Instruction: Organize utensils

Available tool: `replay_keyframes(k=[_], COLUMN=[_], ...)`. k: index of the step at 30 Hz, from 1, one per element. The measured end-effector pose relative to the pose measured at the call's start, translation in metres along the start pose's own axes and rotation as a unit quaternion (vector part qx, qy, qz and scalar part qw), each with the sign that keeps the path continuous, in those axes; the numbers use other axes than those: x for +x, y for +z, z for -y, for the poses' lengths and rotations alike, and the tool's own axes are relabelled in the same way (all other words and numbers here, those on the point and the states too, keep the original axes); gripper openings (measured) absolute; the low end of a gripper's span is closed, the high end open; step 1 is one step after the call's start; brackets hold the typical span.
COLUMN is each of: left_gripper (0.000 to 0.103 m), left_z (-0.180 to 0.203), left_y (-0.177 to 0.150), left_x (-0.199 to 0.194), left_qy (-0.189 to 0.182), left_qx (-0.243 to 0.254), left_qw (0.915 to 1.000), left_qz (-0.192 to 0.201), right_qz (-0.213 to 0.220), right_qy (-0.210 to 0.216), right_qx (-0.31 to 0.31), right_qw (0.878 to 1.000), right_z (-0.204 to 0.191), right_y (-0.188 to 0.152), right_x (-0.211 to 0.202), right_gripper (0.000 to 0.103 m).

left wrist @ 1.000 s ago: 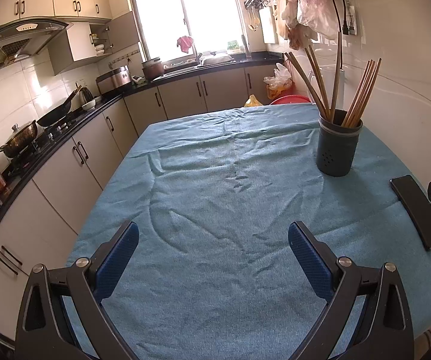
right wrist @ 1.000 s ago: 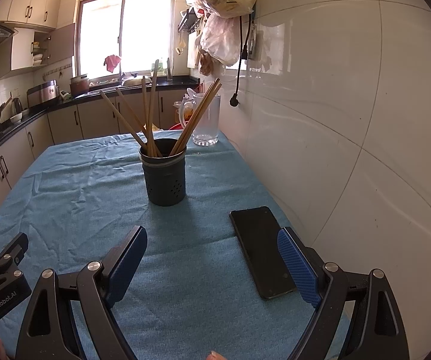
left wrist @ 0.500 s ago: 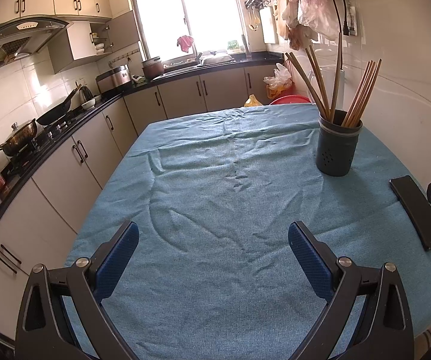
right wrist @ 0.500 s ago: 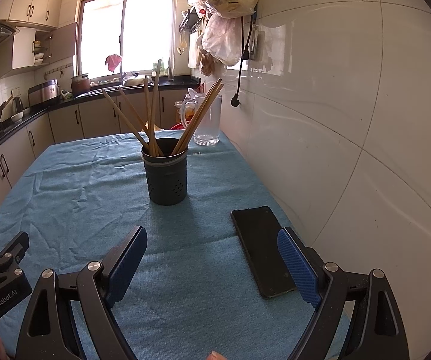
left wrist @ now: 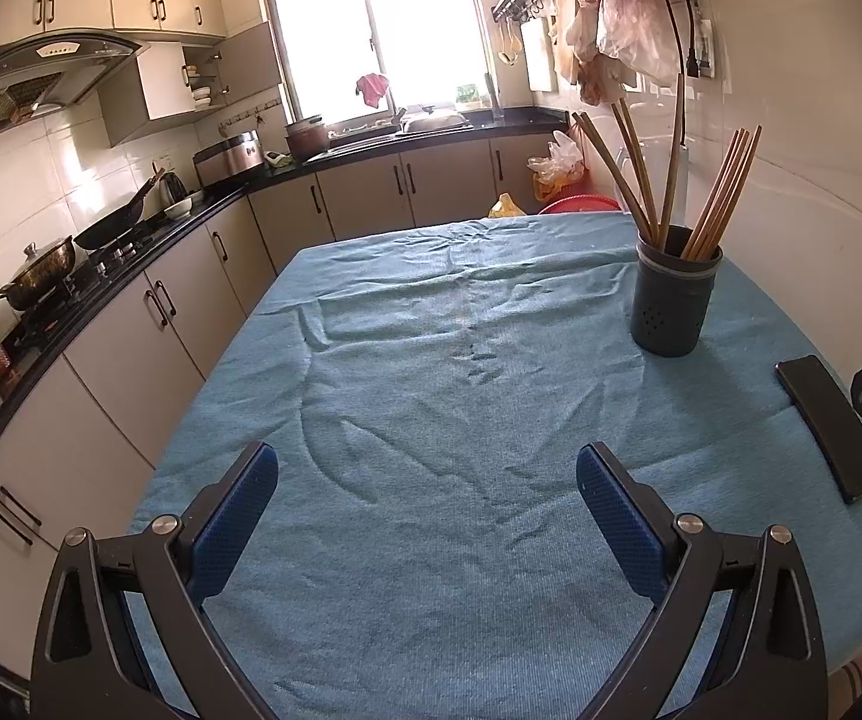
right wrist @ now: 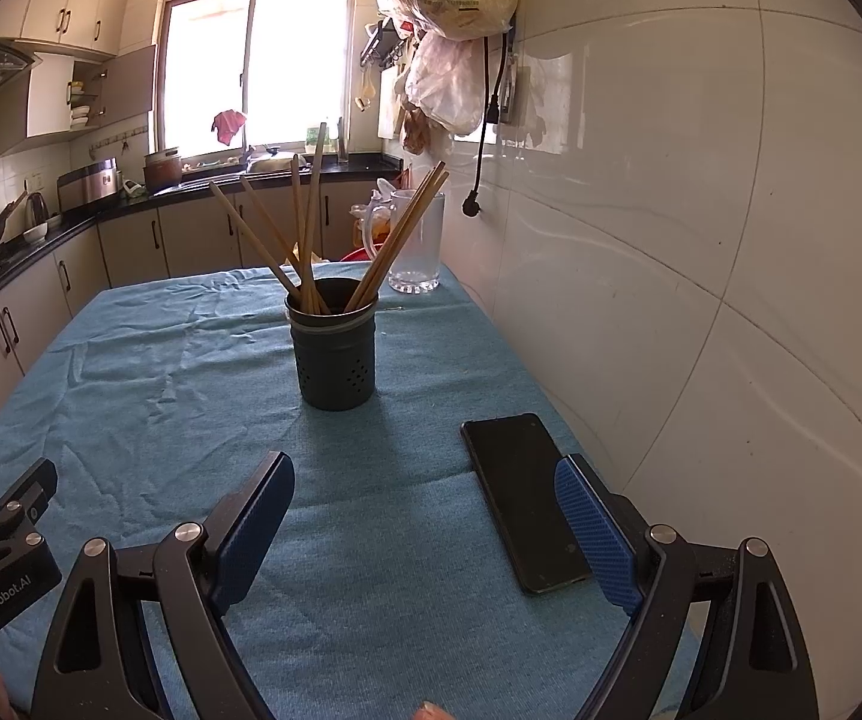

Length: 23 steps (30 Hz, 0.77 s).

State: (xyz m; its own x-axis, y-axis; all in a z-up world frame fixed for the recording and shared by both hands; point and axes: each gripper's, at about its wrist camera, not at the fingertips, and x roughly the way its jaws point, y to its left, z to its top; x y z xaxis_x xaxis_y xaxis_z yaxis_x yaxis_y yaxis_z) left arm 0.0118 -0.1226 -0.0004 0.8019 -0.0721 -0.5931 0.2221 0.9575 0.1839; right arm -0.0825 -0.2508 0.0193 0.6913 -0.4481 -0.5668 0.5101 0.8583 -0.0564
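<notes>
A dark grey utensil holder [left wrist: 672,300] stands upright on the blue tablecloth [left wrist: 431,408], far right in the left wrist view and centre in the right wrist view [right wrist: 335,354]. Several wooden chopsticks [right wrist: 311,240] stand in it, fanned out; they also show in the left wrist view [left wrist: 670,180]. My left gripper [left wrist: 428,480] is open and empty above the near cloth. My right gripper [right wrist: 425,492] is open and empty, a short way in front of the holder. No loose utensil shows on the cloth.
A black phone [right wrist: 523,498] lies flat right of the holder, beside my right gripper's right finger; it also shows in the left wrist view [left wrist: 823,426]. A glass jug [right wrist: 416,246] stands behind the holder. The tiled wall [right wrist: 670,270] runs along the table's right side. Kitchen counters [left wrist: 131,276] lie to the left.
The right gripper has drawn back slightly, so the holder looks a little farther away. The left gripper has barely moved. Both stay open.
</notes>
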Motion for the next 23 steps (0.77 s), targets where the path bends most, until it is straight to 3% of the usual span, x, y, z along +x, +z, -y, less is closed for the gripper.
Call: replay_keyframes(k=[18,23], left_gripper=[0.099,0.099], left_z=[-0.003,-0.015], left_y=[0.001,0.004], left_x=[-0.014,-0.008], left_qy=[-0.002,-0.002], left_qx=[-0.007,-0.022], left_qw=[0.9999,0.9998], left_qz=[0.010,-0.003], right_qz=[0.011,0.004], right_qy=[0.004,0.011], right_qx=[-0.005,-0.006], right_qw=[1.000,1.000], right_z=[-0.004,-0.007], right_y=[0.002,0.001], right_x=[-0.013,-0.010], right_gripper=[0.092,0.092])
